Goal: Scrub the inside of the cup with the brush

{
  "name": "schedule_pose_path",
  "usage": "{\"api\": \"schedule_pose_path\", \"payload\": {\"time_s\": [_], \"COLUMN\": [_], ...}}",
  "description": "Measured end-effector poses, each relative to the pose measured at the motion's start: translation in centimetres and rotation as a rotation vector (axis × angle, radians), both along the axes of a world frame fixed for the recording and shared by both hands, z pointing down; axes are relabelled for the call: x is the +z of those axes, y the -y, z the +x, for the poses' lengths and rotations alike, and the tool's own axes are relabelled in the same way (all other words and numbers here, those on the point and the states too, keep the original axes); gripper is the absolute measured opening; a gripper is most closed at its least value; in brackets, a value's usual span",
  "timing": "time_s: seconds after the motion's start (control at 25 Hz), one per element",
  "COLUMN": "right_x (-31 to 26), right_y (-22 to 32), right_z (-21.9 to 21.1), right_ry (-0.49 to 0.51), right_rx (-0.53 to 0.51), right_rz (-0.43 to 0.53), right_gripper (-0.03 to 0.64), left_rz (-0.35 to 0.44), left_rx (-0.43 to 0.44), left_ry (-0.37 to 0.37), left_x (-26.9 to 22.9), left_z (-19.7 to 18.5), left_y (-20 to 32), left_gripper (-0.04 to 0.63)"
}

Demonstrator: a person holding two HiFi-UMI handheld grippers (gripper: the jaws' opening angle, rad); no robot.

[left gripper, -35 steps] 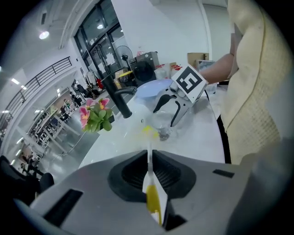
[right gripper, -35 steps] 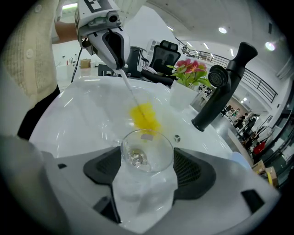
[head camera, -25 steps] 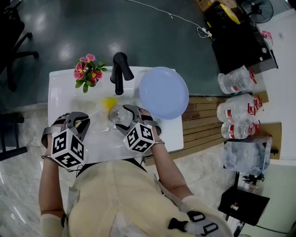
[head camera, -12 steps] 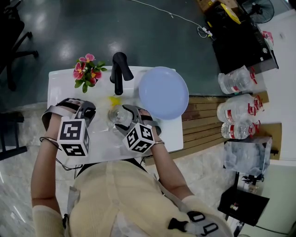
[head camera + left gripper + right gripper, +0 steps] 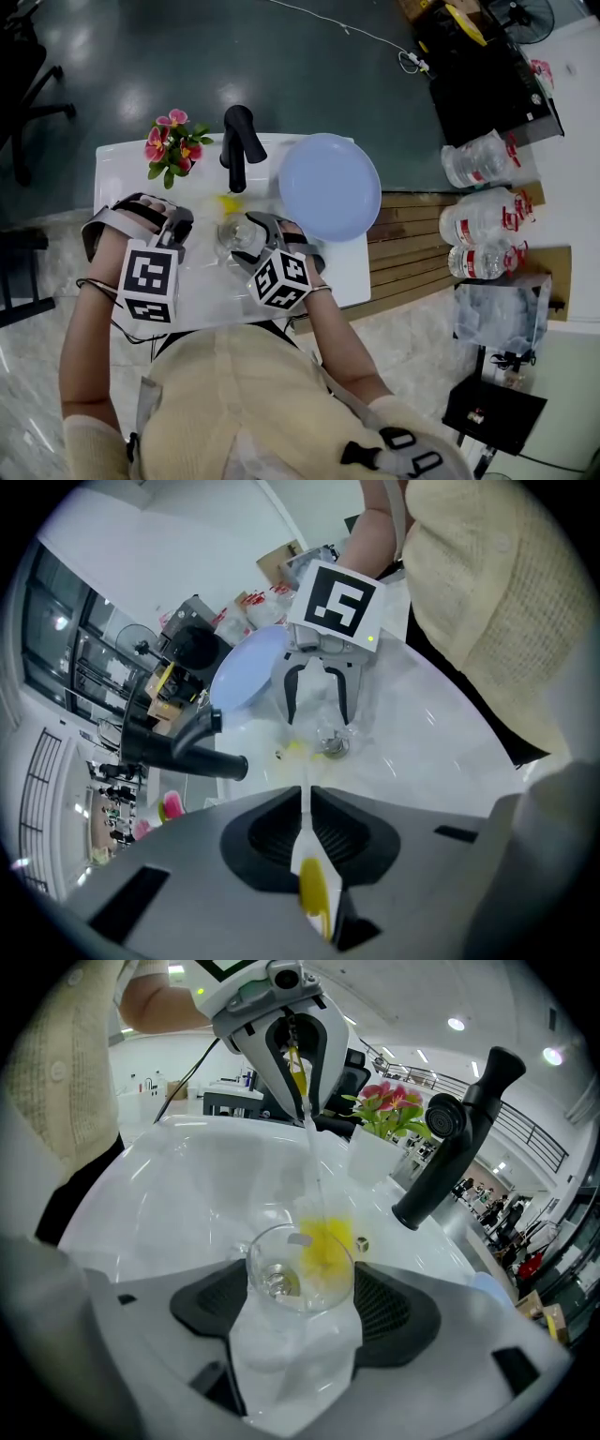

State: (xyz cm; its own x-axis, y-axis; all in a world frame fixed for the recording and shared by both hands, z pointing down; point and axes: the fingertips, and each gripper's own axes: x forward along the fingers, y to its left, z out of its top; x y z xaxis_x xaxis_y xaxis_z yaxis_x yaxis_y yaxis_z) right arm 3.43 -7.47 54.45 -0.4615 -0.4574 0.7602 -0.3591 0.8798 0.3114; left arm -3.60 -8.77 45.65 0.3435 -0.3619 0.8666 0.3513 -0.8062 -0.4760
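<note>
We hold the clear glass cup (image 5: 298,1274) clamped between the jaws of our right gripper (image 5: 300,1309). It sits low over the white sink basin (image 5: 178,1185), with what looks to be its mouth turned toward the far side. That way drips fall into the basin and the opening faces the brush (image 5: 330,1241). Our left gripper (image 5: 307,819) is pinched narrow on the brush's thin white handle, well back from the head, so the long stem can reach in from the left. The yellow bristle head lies at the cup's far rim; we cannot tell whether it is inside the glass or just behind it. We judge the scrubbing to be only at its entry. The black faucet (image 5: 238,142) stands just beyond the cup, with the flowers (image 5: 171,146) to its left and the pale blue plate (image 5: 330,186) to its right, both apart from the work.
</note>
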Motion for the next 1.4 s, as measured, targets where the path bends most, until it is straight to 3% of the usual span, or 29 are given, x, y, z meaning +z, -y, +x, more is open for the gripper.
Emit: {"api": "schedule_pose_path", "payload": {"time_s": [0.32,0.68,1.0,1.4], "right_x": [0.1,0.1,0.1,0.1], "right_y": [0.0,0.0,0.0,0.0], "right_z": [0.0,0.0,0.0,0.0], "right_ry": [-0.001,-0.001,-0.003,-0.004], "right_rx": [0.0,0.002,0.003,0.004], "right_rz": [-0.002,-0.003,-0.001,-0.001], "right_gripper": [0.35,0.35,0.35,0.35], "left_rz": [-0.002,-0.052,-0.112,-0.106], "left_rx": [-0.033,-0.027,-0.004,-0.041], "left_ry": [0.075,0.109,0.099,0.086], "left_x": [0.5,0.6,0.4,0.4], "left_z": [-1.7,-2.1,-1.3,-1.4], "left_y": [-2.1,-4.5,-6.6,-5.9], "left_gripper": [0.041,0.041,0.041,0.042]}}
